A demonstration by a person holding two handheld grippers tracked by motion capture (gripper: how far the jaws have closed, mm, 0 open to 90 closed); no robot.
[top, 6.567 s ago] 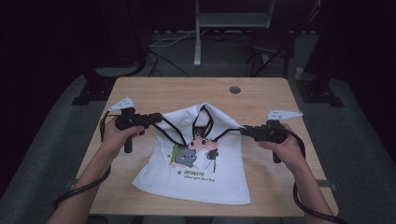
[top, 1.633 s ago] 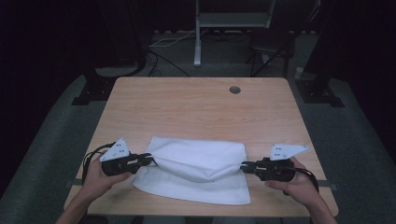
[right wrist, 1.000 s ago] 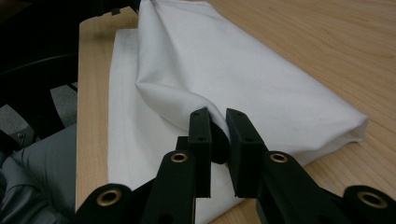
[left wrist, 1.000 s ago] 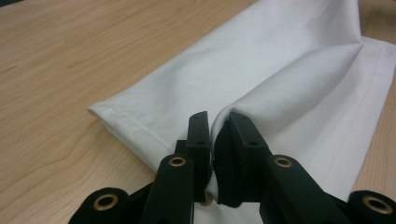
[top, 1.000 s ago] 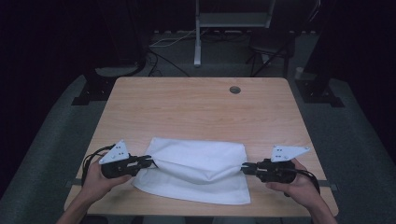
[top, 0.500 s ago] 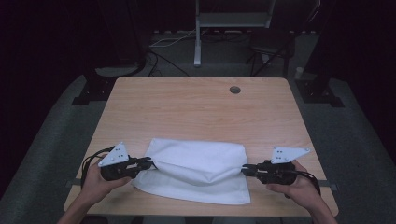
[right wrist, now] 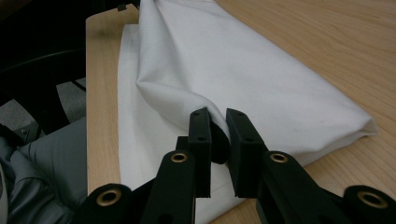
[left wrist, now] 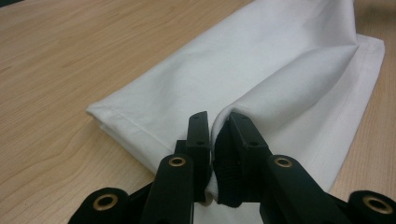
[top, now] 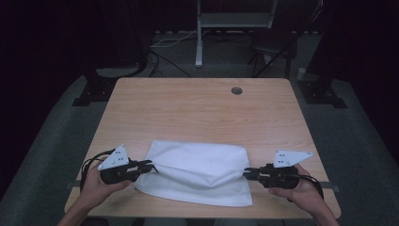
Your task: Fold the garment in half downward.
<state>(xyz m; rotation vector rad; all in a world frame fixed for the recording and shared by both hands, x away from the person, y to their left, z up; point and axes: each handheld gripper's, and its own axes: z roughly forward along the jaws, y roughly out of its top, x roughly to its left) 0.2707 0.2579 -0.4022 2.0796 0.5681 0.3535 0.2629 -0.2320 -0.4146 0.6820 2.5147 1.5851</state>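
A white cloth bag (top: 197, 172) lies folded over near the front edge of the wooden table (top: 197, 113), plain side up. My left gripper (top: 149, 166) is at its left end, jaws shut on a pinch of the white fabric (left wrist: 261, 107). At the right end my right gripper (top: 247, 173) is likewise shut on a fold of the fabric (right wrist: 196, 65). Both grippers lie low over the tabletop and point inward at each other. In the two gripper views the cloth is pressed between the black pads (left wrist: 198, 133) (right wrist: 201, 128).
A round cable hole (top: 236, 90) sits at the table's far right. The far half of the tabletop is bare wood. Behind the table stand a white post (top: 199, 37) and dark chair legs on grey floor. A grey-clad leg (right wrist: 51, 154) is below the table edge.
Several seconds ago the bag was held up open with its printed side showing. It now lies folded flat at the front edge. Over the last second nothing has moved.
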